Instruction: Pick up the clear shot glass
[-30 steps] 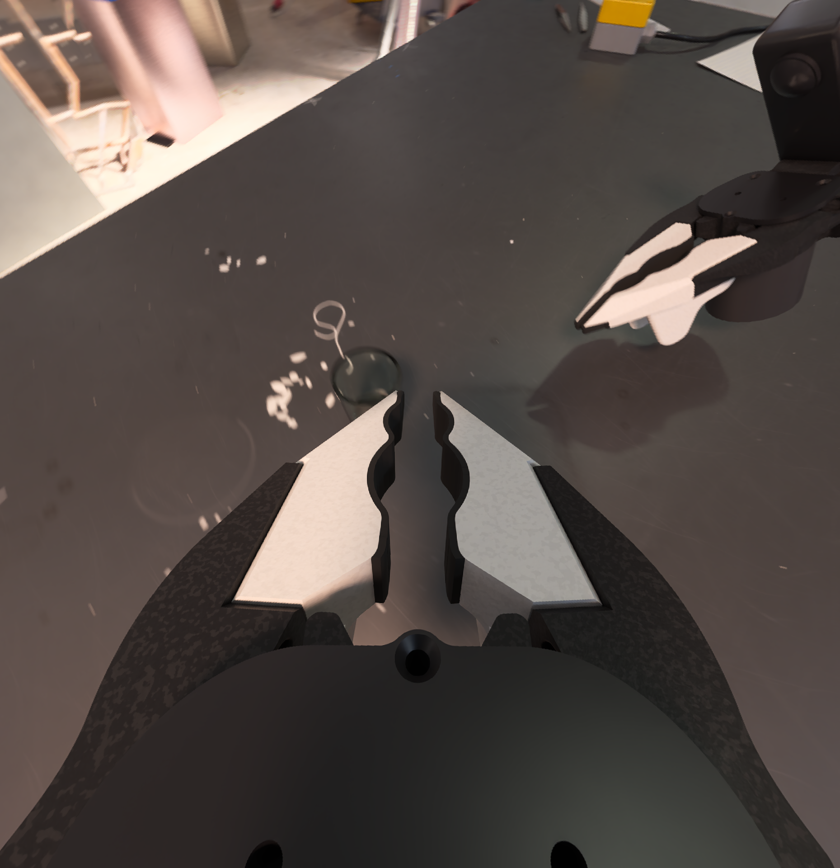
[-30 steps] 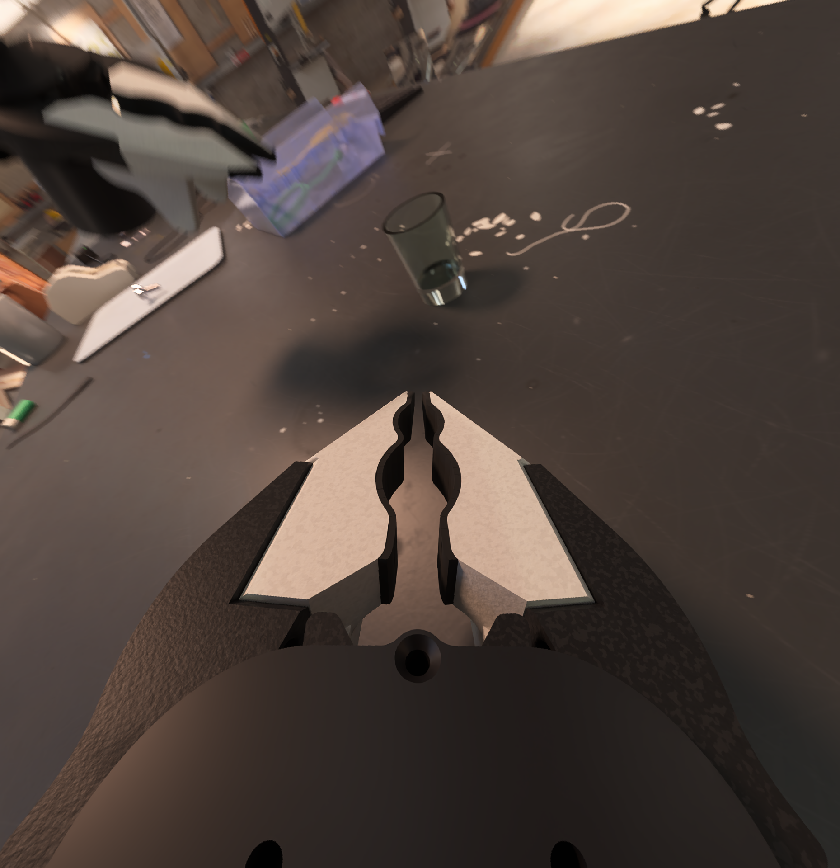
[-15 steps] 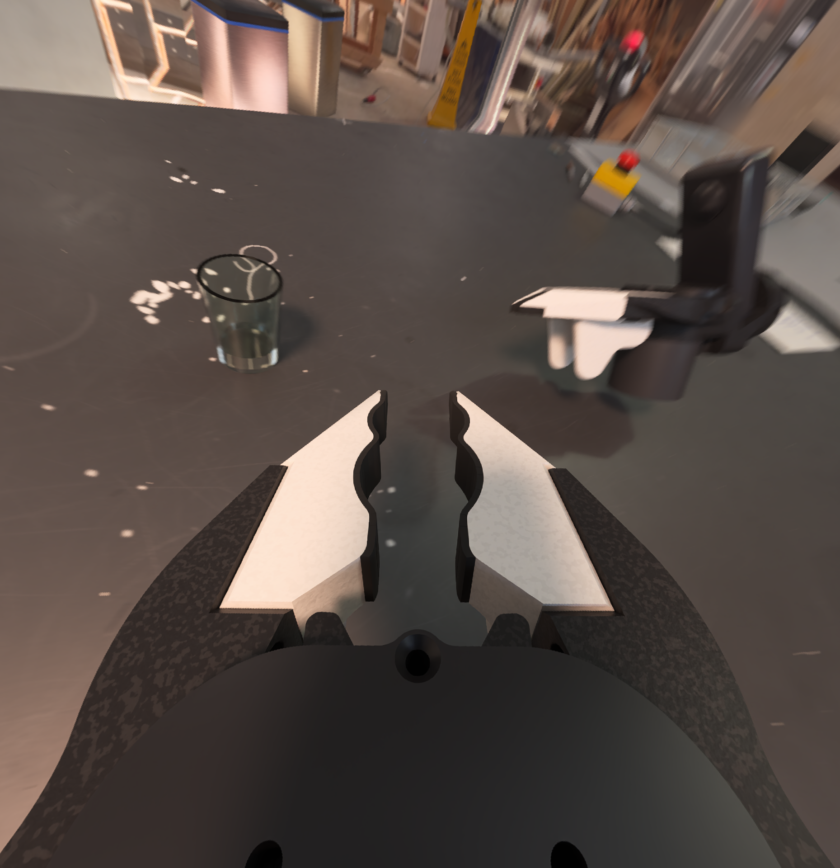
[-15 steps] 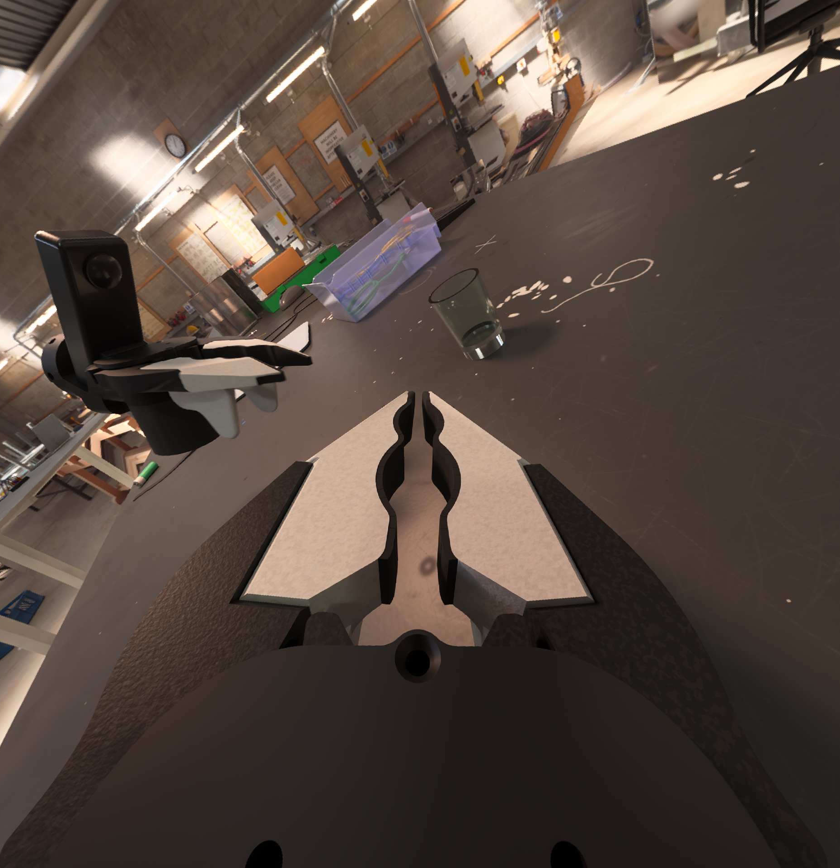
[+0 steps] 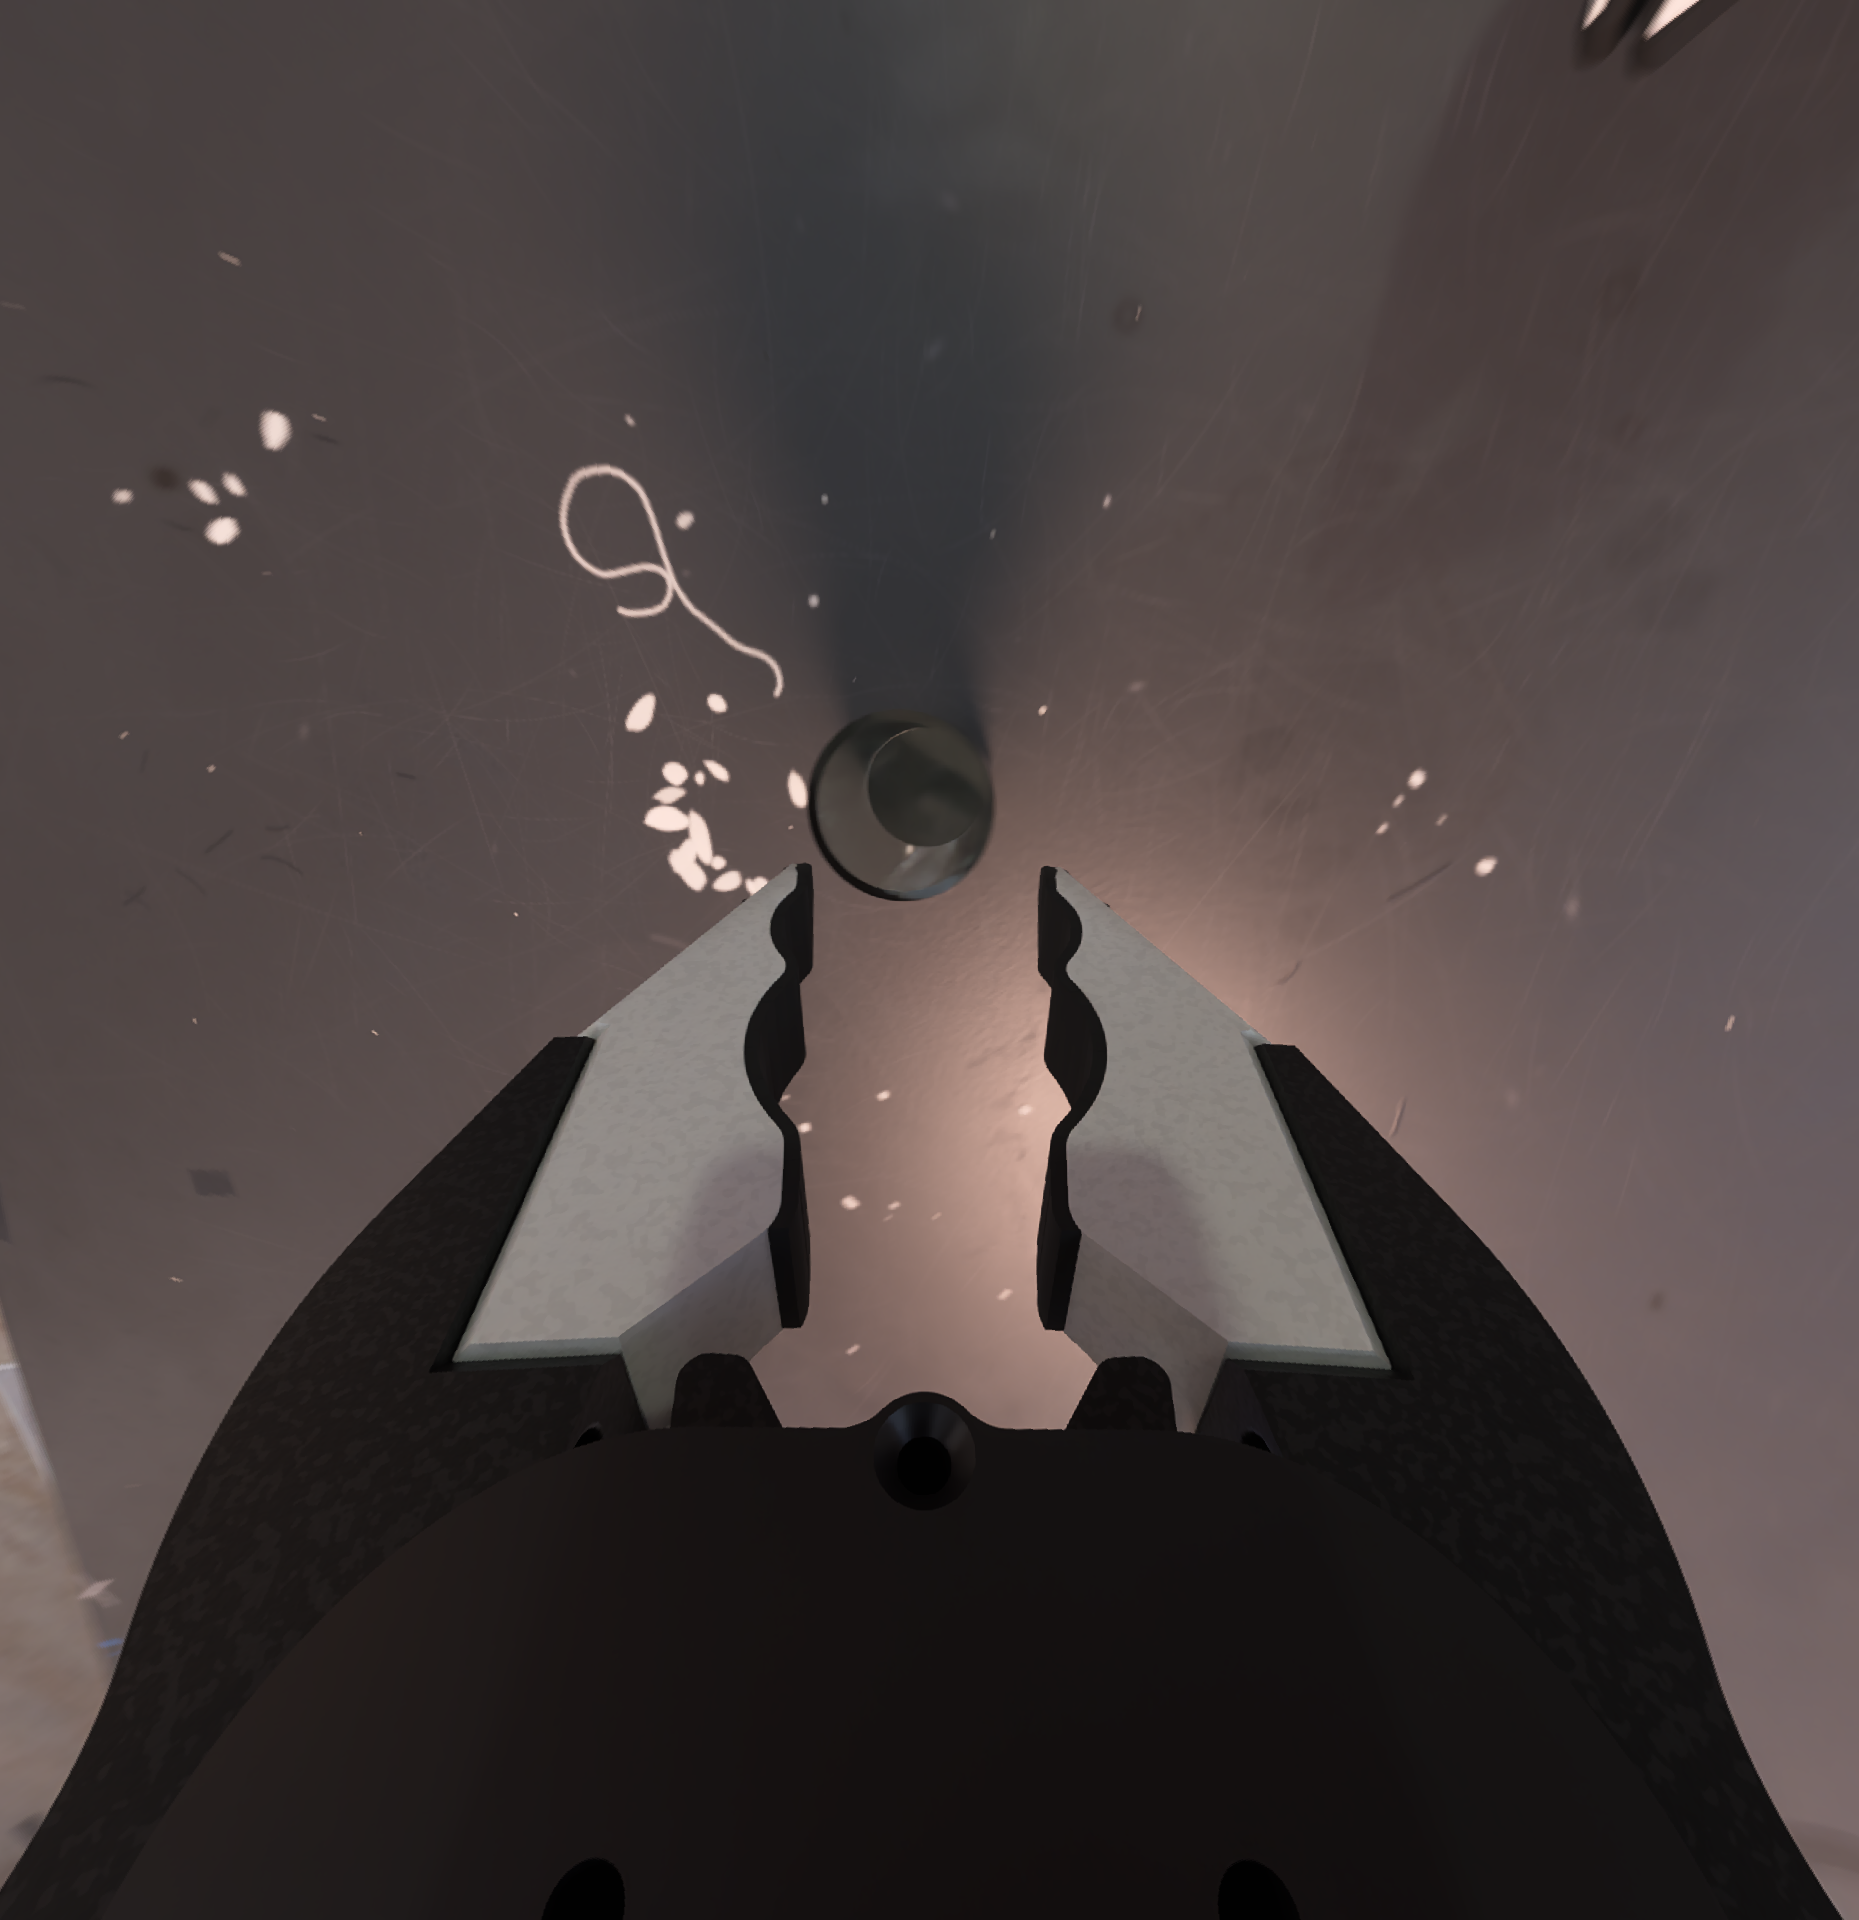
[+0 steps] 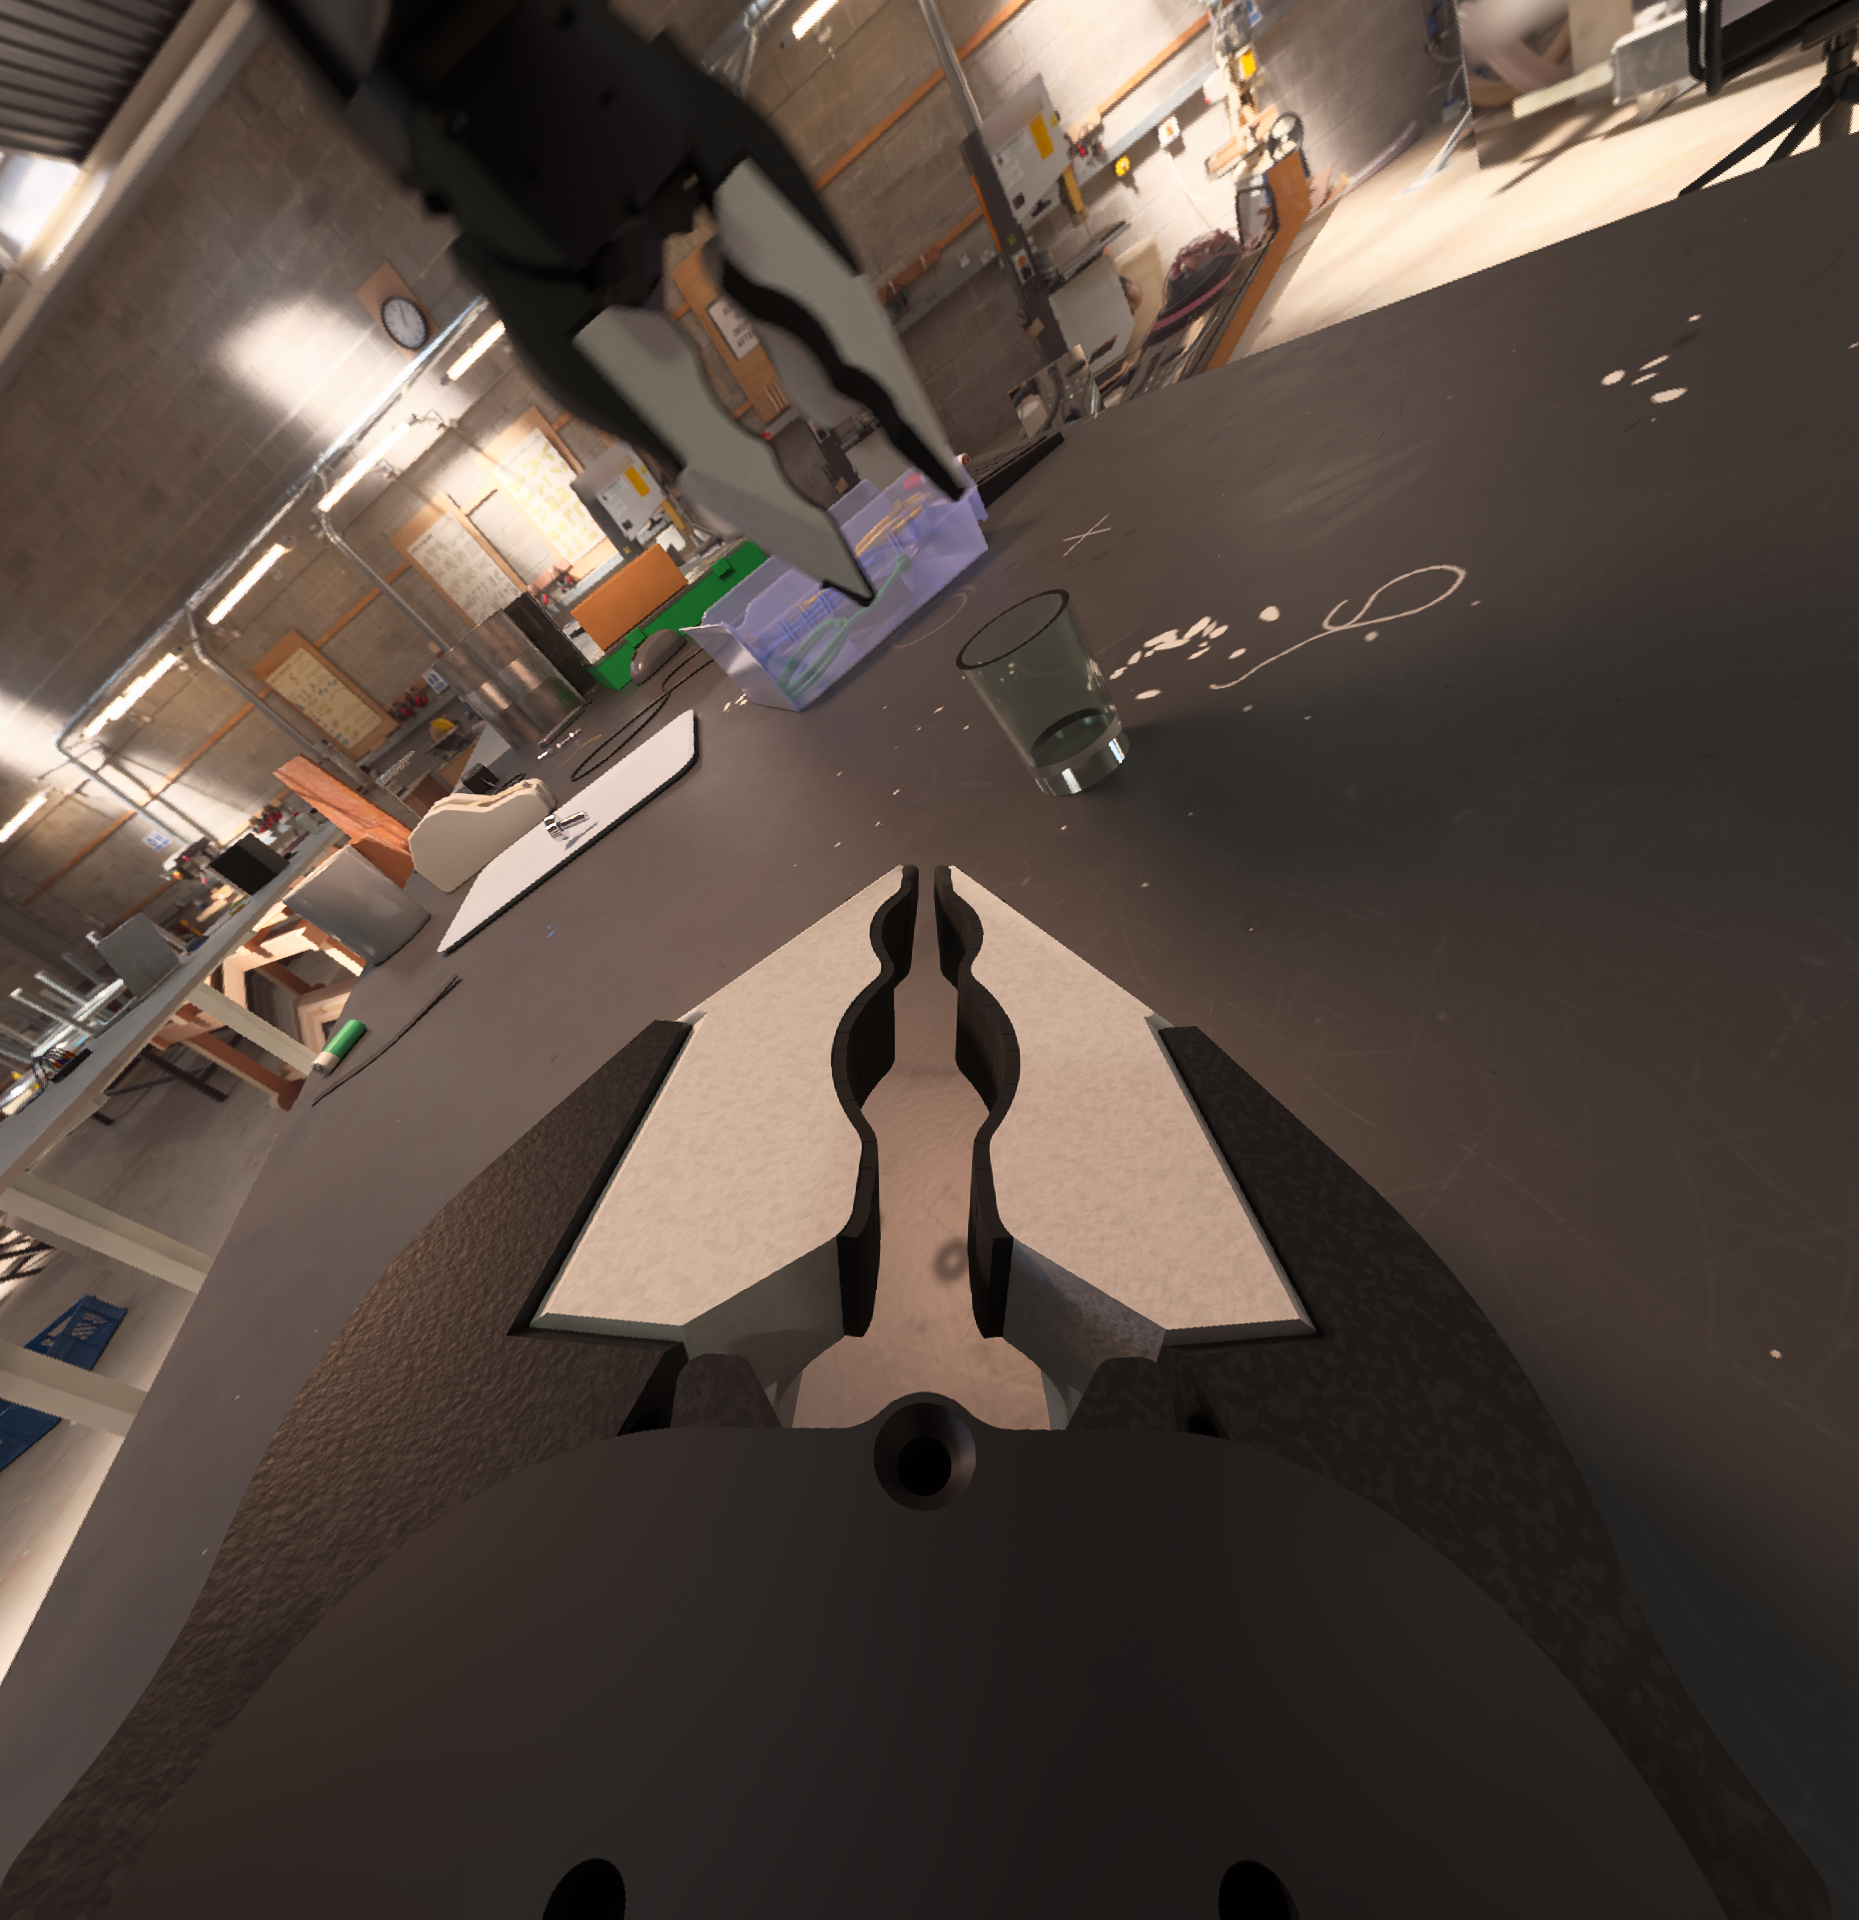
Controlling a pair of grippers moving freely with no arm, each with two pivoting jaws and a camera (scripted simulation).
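The clear shot glass (image 5: 901,810) stands upright on the dark table (image 5: 1320,520). In the left wrist view I look straight down into it, just beyond my fingertips. My left gripper (image 5: 925,883) is open and empty, hanging above the glass. In the right wrist view the glass (image 6: 1050,691) stands ahead and slightly right, and the left gripper (image 6: 904,540) hovers above and to the left of it, pointing down. My right gripper (image 6: 925,878) is shut and empty, low over the table, well short of the glass.
White paint specks and a looped squiggle (image 5: 644,571) mark the table beside the glass. In the right wrist view a clear plastic box (image 6: 852,592), a white board (image 6: 582,821) and a green marker (image 6: 341,1042) lie toward the table's left edge.
My left gripper has risen and tilted down over the glass, and its fingers have opened wider. My right gripper has stayed shut and hardly moved.
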